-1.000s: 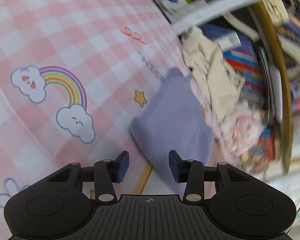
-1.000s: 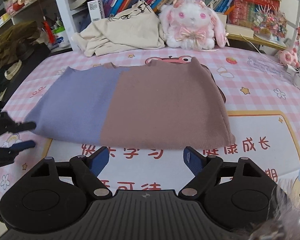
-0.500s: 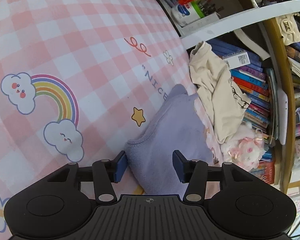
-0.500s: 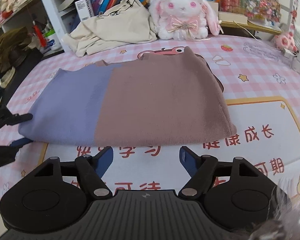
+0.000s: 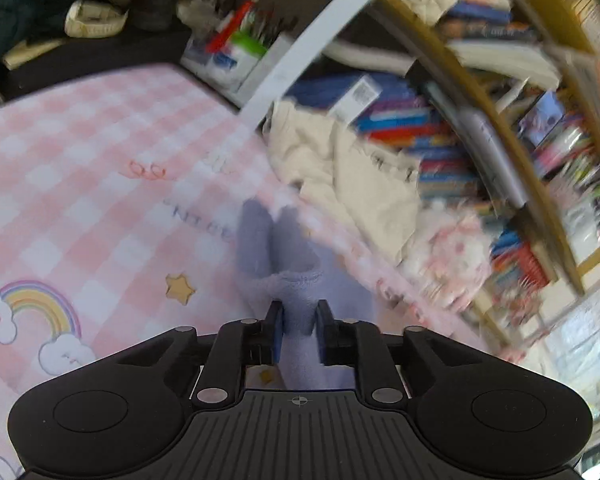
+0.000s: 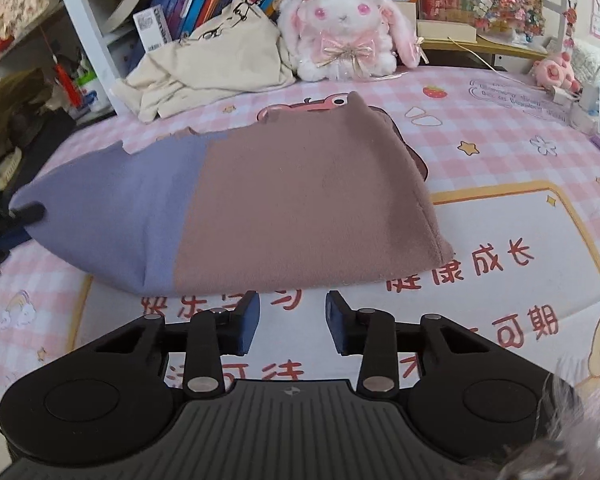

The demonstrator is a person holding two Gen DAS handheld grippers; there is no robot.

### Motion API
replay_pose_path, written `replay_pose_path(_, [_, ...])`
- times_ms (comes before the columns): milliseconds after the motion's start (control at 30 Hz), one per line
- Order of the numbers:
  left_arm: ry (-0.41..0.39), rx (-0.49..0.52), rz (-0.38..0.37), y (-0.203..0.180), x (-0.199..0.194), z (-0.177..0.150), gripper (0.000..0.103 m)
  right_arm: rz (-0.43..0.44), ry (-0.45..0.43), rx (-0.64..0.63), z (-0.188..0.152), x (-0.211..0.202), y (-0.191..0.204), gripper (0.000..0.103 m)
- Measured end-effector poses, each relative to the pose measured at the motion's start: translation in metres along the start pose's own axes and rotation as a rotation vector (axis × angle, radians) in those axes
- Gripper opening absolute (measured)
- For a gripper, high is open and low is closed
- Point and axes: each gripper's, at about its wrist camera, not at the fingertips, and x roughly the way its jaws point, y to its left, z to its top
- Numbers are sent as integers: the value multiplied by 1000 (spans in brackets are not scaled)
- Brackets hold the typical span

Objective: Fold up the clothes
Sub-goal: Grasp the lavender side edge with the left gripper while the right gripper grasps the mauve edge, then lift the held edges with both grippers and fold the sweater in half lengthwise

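On the pink checked cloth point(image 6: 480, 128), a folded garment point(image 6: 300, 208) lies half lilac, half mauve-brown.

left gripper point(image 5: 298, 320): was open beside sweater, now closing on lavender end | sweater point(image 6: 260, 200): left corner lifted, bunched | right gripper point(image 6: 292, 322): jaws narrowing, nothing between

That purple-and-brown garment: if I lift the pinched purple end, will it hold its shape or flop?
Likely flop: the garment bunches between the closing left gripper and drapes softly. Its fleecy face should grip, not slip. The free brown end probably drags across the mat.
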Motion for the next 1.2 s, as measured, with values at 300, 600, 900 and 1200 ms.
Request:
replay_pose_path(300, [13, -402, -61, 63, 21, -10, 42, -26, 15, -90, 5, -4, 9, 35])
replay_pose_path(600, [-55, -401, -17, 48, 25, -12, 39, -38, -4, -86, 16, -1, -3, 35])
replay_pose_path(900, [-88, -391, 74, 58, 18, -7, 14, 29, -36, -84, 37, 3, -34, 35])
replay_pose_path(1200, [-128, -331, 170, 55, -9, 5, 13, 164, 6, -194, 55, 31, -64, 36])
